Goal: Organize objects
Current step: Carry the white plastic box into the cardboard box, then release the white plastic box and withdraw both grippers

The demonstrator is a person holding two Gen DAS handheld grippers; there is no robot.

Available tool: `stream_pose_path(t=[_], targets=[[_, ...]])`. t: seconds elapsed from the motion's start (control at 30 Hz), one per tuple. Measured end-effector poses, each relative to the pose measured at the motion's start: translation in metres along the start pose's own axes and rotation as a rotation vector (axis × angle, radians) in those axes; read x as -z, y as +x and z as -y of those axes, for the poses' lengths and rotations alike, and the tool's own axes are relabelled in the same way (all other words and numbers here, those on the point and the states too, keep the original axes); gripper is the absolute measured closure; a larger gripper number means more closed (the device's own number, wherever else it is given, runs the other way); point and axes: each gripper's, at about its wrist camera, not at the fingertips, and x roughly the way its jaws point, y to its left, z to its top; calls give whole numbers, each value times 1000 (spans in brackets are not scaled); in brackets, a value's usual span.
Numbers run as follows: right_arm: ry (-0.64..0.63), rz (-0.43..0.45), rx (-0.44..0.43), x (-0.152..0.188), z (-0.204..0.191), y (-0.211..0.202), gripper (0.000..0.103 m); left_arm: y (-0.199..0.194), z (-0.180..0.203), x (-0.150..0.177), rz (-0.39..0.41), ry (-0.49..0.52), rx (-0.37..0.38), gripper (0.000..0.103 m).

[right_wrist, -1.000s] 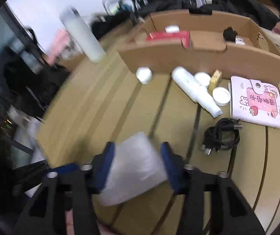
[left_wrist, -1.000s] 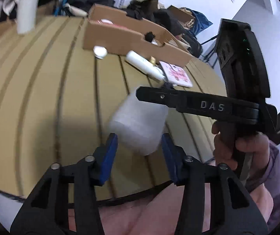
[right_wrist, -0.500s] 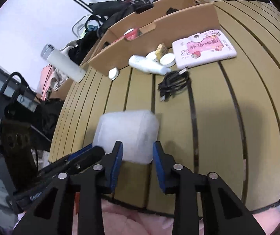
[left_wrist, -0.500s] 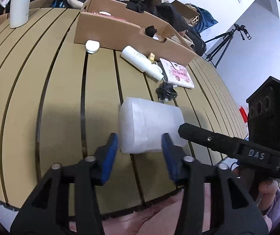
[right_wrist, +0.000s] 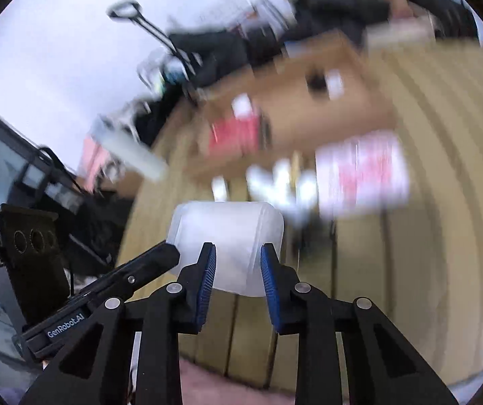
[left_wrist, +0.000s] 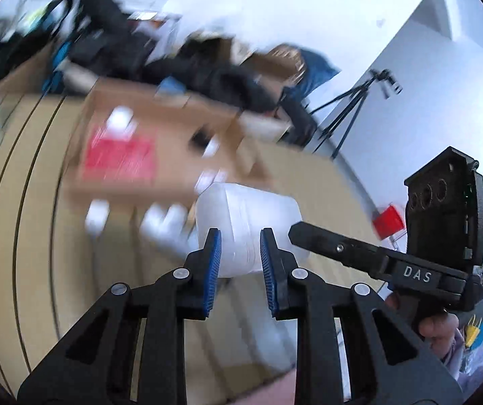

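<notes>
A white translucent padded pack (left_wrist: 248, 209) hangs above the slatted wooden table (left_wrist: 22, 219). My left gripper (left_wrist: 240, 239) has its blue pads against the pack's near edge, and its jaws are closing. In the right wrist view my right gripper (right_wrist: 237, 253) pinches the same pack (right_wrist: 228, 226) from the other side, and its jaws are closing too. Each view shows one finger of the other gripper, the right one (left_wrist: 325, 241) and the left one (right_wrist: 150, 263), beside the pack. Everything behind the pack is motion-blurred.
An open cardboard box (left_wrist: 160, 168) stands farther back on the table with a red item (left_wrist: 120, 155) inside. In front of it lie a pink booklet (right_wrist: 366, 172), a white bottle and lids (right_wrist: 275, 179). A tall white flask (right_wrist: 130, 152) stands left. Bags and a tripod (left_wrist: 352, 108) stand beyond.
The pack lay on the table between wider jaws. Both grippers have since narrowed onto it and risen with it, and the cardboard box now looks closer.
</notes>
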Motion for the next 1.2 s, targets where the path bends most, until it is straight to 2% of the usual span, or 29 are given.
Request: stream_pose_path(t=[0.07,0.13,0.23,0.33,0.43,0.5,0.63,0.73,0.83,0.9,0.93,0.97,1.0,1.07,1.1,1.13,1.2], targets=[[-42,39,18,-47,1,-7,74,20,7,-40,26,23,11,85],[-47,38,39,-85,11,1,74,46,4,-65,16,6,9,85],[19,-5,69,-125,48,33,74,95,-9,-83,-25,-16,8,85],[51,-62,132,-142,81,67,74,144,-23,-76,-92,-49,-26,85],[73,-113,187,-145,111,97,74,179,-34,-60,-146,-85,-63,85],[78,-154,229,-139,125,117,74,193,-38,-51,-169,-94,-75,85],[19,-155,296,-138,126,119,74,207,-37,-42,-223,-66,-86,85],[-28,-189,326,-138,117,118,74,190,-28,-47,-206,-22,-112,82],[-75,-160,359,-138,97,95,73,148,-21,-62,-149,34,-147,80],[-102,-132,376,-141,82,75,71,112,-18,-76,-110,57,-195,62],[-128,-106,387,-144,68,58,66,88,-18,-83,-80,64,-227,47],[-142,-86,390,-146,58,46,55,60,-18,-87,-46,65,-266,35],[-152,-65,390,-147,48,32,48,34,-19,-89,-13,67,-307,31],[-187,8,380,-145,18,-5,22,-24,-20,-91,35,82,-419,20],[-206,36,374,-143,5,-19,18,-42,-19,-91,48,87,-461,14],[-238,62,371,-139,-13,-36,18,-63,-18,-91,66,90,-508,0],[-272,64,374,-137,-35,-49,18,-95,-17,-89,114,79,-562,0]])
